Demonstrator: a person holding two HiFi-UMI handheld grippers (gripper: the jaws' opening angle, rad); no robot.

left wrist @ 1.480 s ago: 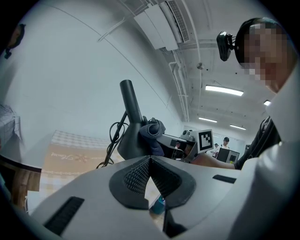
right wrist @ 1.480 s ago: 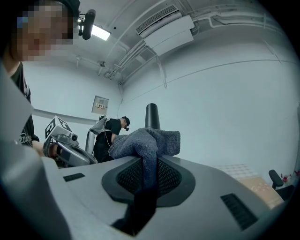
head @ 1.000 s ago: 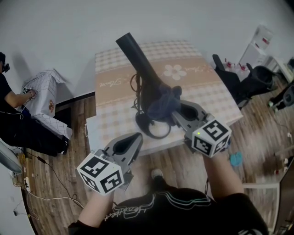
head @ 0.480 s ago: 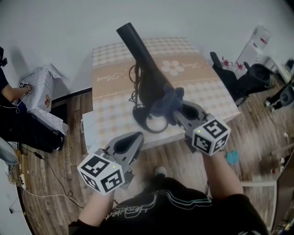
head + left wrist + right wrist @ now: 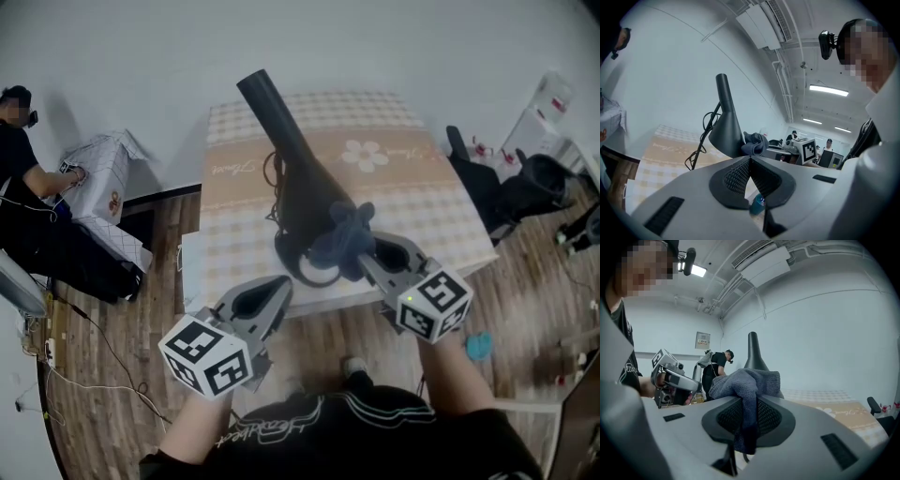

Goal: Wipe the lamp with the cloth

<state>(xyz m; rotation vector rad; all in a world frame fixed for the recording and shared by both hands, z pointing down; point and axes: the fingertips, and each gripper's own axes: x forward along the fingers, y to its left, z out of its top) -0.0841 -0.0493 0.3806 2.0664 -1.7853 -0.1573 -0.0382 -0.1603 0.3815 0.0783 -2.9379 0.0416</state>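
Observation:
A black lamp (image 5: 298, 178) with a cone shade and a ring base stands on the checked table (image 5: 412, 178); its cord hangs beside it. My right gripper (image 5: 364, 258) is shut on a dark blue cloth (image 5: 343, 236), and the cloth presses against the lower part of the shade. In the right gripper view the cloth (image 5: 746, 385) bunches between the jaws with the lamp (image 5: 754, 352) just behind it. My left gripper (image 5: 274, 291) is shut with nothing in it, low at the table's near edge. In the left gripper view the lamp (image 5: 725, 122) and cloth (image 5: 753, 143) show ahead.
A person (image 5: 28, 202) crouches by a checked bag (image 5: 94, 187) at far left. Black chairs (image 5: 525, 183) stand to the right of the table. A blue item (image 5: 480, 349) lies on the wooden floor. Cables (image 5: 103, 356) run along the floor at left.
The right gripper with the cloth has slid slightly down the lamp shade toward the base. The head view has shifted a little. The left gripper has stayed put.

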